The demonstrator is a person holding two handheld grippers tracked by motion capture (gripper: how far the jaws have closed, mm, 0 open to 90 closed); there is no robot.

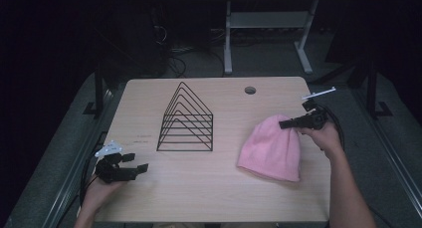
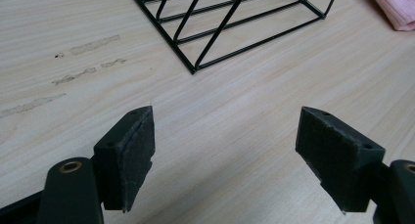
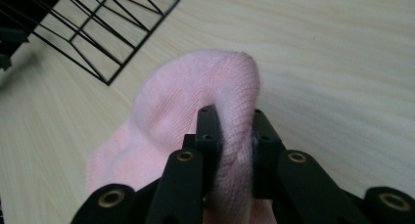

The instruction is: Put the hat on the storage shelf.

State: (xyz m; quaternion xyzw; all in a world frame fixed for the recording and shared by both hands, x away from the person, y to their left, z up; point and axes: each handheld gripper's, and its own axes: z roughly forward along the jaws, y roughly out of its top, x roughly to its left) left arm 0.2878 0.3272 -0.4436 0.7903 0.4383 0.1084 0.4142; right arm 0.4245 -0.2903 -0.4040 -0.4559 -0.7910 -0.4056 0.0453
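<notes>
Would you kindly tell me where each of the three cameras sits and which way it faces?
High view: above the person's side, facing forward and down on the table; both forearms, left gripper, right gripper.
Left gripper view: rides that gripper, facing the wire rack; open jaws.
Right gripper view: looks down along its jaws, clamped on the pink hat.
All three share rack and hat.

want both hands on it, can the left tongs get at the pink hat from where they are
Probably yes. The left tongs are open, and bare table lies between them and the pink hat; the wire rack sits farther back, off that path.
</notes>
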